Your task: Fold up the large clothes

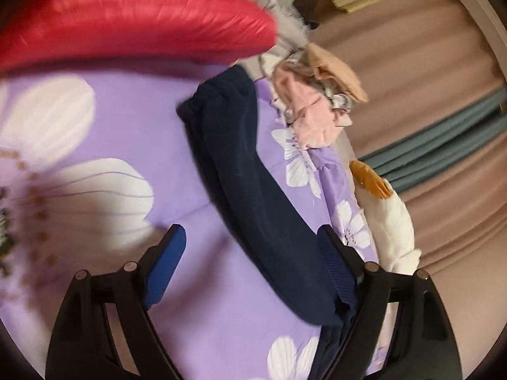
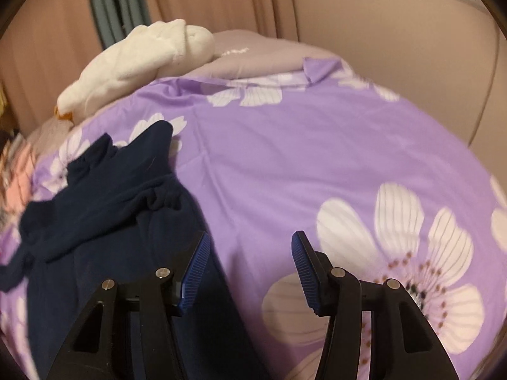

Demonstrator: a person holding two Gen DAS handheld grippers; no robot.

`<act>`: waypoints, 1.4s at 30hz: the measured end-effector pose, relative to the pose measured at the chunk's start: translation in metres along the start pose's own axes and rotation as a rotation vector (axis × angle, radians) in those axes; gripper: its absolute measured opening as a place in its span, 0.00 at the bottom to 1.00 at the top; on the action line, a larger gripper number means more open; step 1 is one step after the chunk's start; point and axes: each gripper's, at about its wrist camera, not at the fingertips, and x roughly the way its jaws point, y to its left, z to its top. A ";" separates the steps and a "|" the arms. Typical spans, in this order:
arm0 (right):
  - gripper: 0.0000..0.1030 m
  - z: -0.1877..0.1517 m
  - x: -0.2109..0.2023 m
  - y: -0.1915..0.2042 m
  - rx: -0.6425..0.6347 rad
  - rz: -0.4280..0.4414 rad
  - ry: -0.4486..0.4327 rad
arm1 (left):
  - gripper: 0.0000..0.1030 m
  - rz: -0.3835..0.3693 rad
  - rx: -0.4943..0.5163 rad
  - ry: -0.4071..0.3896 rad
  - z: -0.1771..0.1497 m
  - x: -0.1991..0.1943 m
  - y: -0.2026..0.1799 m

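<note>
The navy garment [image 1: 250,196] lies as a long strip across the middle of the left wrist frame, flat on the purple flowered bed cover [image 1: 104,196] — ready, I think, for folding. Your left gripper [image 1: 253,250] stands wide open, your right gripper [image 2: 250,272] half open — both hold nothing.

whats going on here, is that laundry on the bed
Yes. A person with a gripper in each hand is folding clothes on a bed covered by a purple flowered sheet. Dark navy trousers lie stretched across the sheet. The left gripper and the right gripper are both open above the bed and hold nothing right now. A red puffy jacket, a heap of pink and beige clothes and a white plush toy sit along the bed's edges.
</note>
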 end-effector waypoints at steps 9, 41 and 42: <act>0.59 0.006 0.012 -0.008 -0.051 -0.099 -0.032 | 0.17 0.169 0.061 0.042 0.021 0.081 -0.015; 0.62 0.007 -0.020 -0.092 0.193 0.072 -0.059 | 0.72 -0.017 0.941 0.309 -0.360 0.083 -0.323; 0.63 0.007 -0.019 -0.091 0.192 0.064 -0.058 | 0.74 -0.039 0.981 0.276 -0.359 0.071 -0.329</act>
